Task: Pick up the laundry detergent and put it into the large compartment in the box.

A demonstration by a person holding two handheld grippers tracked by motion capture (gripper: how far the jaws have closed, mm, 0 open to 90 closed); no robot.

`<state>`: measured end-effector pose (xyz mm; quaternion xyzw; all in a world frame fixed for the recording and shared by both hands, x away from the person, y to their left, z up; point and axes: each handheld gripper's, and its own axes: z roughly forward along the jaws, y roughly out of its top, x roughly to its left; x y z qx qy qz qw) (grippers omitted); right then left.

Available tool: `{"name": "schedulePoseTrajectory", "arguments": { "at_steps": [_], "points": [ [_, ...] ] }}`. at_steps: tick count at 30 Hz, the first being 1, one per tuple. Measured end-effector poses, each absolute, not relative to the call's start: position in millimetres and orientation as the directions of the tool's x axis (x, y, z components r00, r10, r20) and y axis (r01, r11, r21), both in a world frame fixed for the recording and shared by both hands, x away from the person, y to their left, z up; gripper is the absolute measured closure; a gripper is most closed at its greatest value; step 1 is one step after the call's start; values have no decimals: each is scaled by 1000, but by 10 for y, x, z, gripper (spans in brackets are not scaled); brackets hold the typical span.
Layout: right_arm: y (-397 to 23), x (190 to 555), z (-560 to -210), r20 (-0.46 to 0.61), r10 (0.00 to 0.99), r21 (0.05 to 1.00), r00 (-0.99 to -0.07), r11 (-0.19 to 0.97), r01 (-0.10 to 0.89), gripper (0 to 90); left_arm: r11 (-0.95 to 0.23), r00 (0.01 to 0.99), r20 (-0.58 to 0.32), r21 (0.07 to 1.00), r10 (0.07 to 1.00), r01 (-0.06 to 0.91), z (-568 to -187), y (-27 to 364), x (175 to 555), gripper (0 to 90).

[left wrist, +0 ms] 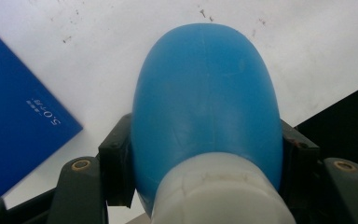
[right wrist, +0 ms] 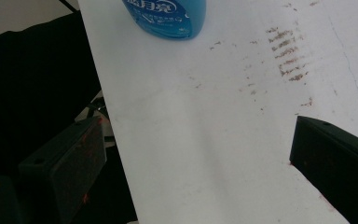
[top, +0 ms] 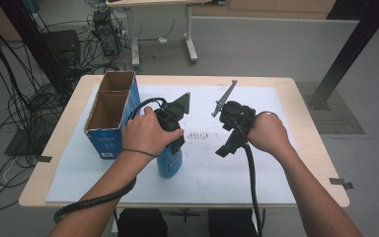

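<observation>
Left hand-held gripper (left wrist: pixel 205 154) clamps blue bottle (left wrist: pixel 205 98) (beside box (top: pixel 109 113))

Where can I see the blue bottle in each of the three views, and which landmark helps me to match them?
High view: the blue bottle stands left of centre under the left gripper.
Left gripper view: it sits at the centre, clamped between the jaws, white cap at the bottom edge.
Right gripper view: its base is at the top edge, left of centre.
Shared landmark: the white mat with brown smudges.
</observation>
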<state>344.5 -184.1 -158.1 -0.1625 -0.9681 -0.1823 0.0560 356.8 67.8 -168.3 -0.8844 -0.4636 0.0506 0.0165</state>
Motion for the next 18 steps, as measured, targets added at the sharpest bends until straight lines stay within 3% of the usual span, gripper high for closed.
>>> {"name": "schedulePoseTrajectory", "arguments": {
  "at_steps": [18],
  "points": [
    [-1836,3445,-1565,162,296,338,-942,880,334,34,-570,566,-68,-81,822,818,-1686,657,3566,371]
  ]
}}
